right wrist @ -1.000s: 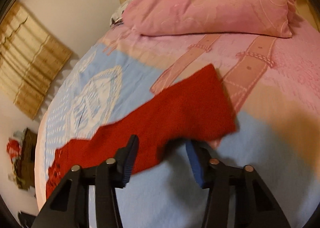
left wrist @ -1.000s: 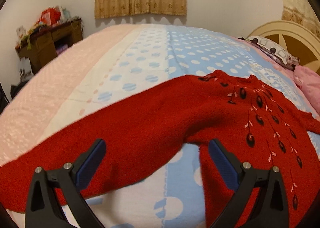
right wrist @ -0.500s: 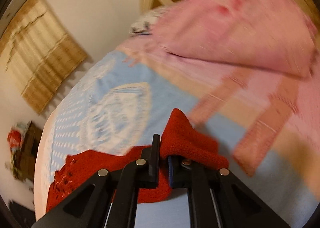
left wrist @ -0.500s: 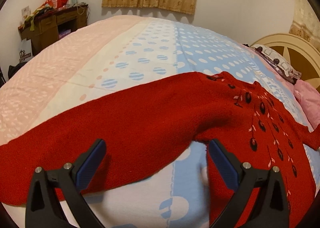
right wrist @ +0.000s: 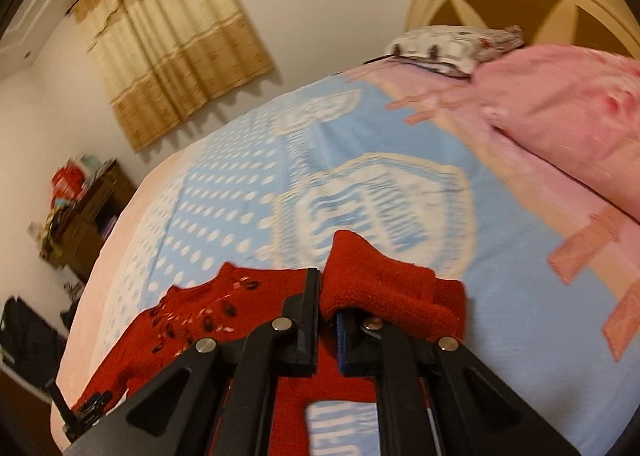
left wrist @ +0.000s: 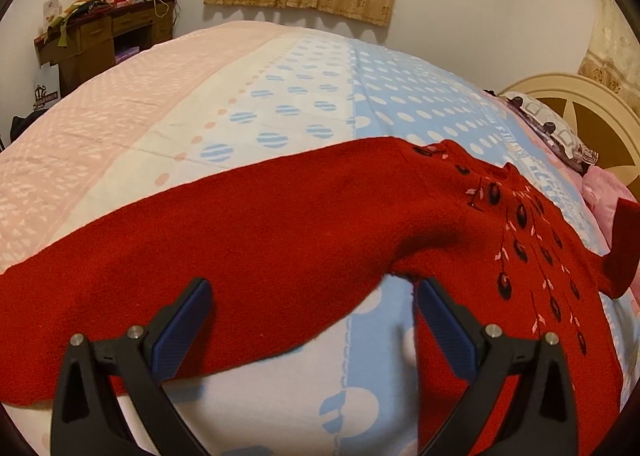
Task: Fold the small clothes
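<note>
Our right gripper (right wrist: 328, 308) pinches red sweater (left wrist: 304, 216) sleeve cuff, lifted for folding inward; left gripper (left wrist: 314, 320) hovers wide over other sleeve on bed (left wrist: 280, 96).

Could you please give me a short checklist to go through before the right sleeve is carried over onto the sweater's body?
1. Right hand-held gripper shut on the right sleeve end: ok.
2. Sleeve end raised off the bedspread: ok, seen lifted at the left wrist view's right edge.
3. Left hand-held gripper open, holding nothing: ok, it is above the left sleeve.
4. Red sweater body lying flat, embroidery up: ok.
5. Left sleeve spread out, not folded in: not ok, it is yet to fold.
6. Pink pillow apart from the sweater: ok.
</note>
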### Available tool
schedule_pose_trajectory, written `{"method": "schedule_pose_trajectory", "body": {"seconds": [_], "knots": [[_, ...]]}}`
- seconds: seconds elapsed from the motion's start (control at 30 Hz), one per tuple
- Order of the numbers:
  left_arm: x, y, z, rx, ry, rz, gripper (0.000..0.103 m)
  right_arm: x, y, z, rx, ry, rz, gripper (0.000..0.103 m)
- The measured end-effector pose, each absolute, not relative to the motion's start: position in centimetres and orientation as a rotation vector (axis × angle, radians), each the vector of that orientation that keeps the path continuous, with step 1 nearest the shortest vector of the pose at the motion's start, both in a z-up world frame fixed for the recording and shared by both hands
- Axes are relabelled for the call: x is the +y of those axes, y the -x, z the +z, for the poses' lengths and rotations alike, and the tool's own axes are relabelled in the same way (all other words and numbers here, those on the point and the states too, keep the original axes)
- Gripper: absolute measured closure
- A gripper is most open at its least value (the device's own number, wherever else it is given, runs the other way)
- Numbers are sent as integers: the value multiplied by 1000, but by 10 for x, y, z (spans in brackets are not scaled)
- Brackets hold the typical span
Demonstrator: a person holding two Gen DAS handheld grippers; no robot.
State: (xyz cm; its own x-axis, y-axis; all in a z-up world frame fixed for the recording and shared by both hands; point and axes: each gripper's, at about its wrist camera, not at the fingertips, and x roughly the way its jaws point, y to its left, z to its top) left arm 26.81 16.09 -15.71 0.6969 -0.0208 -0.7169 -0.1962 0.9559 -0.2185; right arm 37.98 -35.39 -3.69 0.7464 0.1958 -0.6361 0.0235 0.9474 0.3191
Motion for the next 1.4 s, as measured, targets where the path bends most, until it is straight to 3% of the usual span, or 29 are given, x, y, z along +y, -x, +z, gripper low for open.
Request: {"method": "schedule_pose_trajectory", "body": {"seconds": [0.33,0.7,0.73,0.77,0.83,1.0,1.13,1.4], "knots": [[164,-268,-158,795,297,91,0,-246,-390,-61,782,-155,251,97],[163,-269,-159,805,300,94,0,-145,-376,-139,1004,-21,504,95],[162,-269,-158,807,295,84,0,-142,-372,-143,1014,-9,524,84],[161,-268,-156,810,288,70,0,-141,-369,-145,1016,-3,546,57],[156,-266,-152,818,263,47,0,-142,-360,-146,1006,-12,603,31],[137,-263,-136,856,159,-17,0,-147,-335,-136,937,79,661,31],[122,-263,-106,831,60,-38,0,-185,-337,-128,913,-25,566,31],[108,-268,-69,767,47,-42,0,-197,-392,-157,1068,-227,457,31]]}}
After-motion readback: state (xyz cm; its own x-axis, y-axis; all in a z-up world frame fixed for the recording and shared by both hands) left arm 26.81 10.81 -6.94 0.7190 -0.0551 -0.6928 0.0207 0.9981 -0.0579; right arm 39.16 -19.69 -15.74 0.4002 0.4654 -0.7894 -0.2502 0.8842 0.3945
